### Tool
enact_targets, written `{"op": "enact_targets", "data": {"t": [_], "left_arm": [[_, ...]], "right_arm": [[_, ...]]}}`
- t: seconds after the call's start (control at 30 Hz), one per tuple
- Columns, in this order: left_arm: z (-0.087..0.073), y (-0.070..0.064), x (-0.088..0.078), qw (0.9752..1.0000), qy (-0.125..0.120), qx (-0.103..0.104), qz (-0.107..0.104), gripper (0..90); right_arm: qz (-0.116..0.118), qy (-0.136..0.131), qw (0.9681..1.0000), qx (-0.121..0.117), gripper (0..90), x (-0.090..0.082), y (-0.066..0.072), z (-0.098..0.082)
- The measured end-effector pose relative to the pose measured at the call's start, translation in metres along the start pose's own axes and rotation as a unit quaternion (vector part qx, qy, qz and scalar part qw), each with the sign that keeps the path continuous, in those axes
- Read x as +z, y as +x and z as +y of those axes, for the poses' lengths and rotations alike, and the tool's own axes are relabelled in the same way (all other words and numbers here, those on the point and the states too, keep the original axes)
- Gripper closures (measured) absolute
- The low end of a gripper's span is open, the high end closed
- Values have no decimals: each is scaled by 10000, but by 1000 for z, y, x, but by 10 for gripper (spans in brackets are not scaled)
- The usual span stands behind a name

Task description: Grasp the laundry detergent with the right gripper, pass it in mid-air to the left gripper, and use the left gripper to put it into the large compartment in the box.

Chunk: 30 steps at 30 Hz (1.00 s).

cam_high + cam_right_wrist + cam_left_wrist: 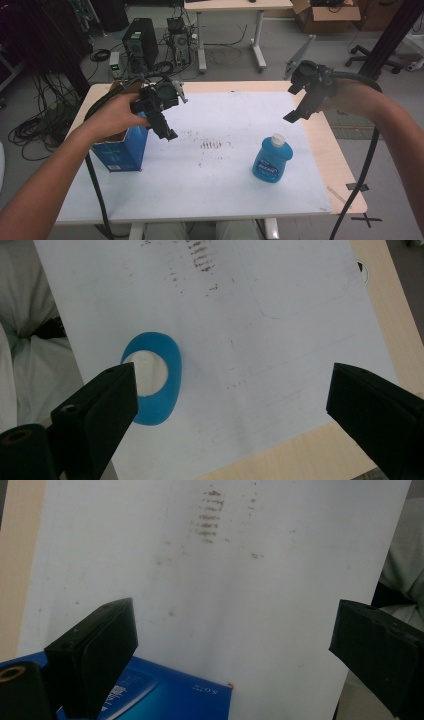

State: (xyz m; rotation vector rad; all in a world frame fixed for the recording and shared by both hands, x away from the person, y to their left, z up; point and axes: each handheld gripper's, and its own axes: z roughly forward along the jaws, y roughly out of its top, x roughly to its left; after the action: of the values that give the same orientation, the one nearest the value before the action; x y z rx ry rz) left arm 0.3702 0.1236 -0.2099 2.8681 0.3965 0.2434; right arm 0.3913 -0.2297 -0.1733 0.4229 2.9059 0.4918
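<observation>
Left hand-held gripper (165, 125): jaws spread wide, held above blue box (122, 150).
Right hand-held gripper (300, 107): jaws apart, nothing gripped.
Blue bottle (270, 160): stood upright on bench (220, 180); label writing unreadable.

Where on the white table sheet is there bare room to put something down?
The widest free patch lies between the open blue cardboard box and the blue plastic bottle with white cap, around the brown smudge marks. The strip behind the bottle is bare too. The left edge is crowded by the box, with the left gripper above it.
</observation>
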Motion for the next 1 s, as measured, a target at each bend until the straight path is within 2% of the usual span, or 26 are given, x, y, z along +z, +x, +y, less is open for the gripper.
{"op": "enact_targets", "data": {"t": [0.43,0.67,0.93,1.0], "left_arm": [[3,-1,2,10000,35,62,0,53],[7,-2,5,9999,47,91,-3,53],[9,-2,7,9999,35,104,-13,53],[10,-2,7,9999,35,108,-14,54]], "right_arm": [[71,47,9997,233,62,-3,24,-24],[128,67,9993,344,62,4,36,-40],[225,116,9987,449,66,13,47,-49],[236,88,9982,543,66,16,50,-52]]}}
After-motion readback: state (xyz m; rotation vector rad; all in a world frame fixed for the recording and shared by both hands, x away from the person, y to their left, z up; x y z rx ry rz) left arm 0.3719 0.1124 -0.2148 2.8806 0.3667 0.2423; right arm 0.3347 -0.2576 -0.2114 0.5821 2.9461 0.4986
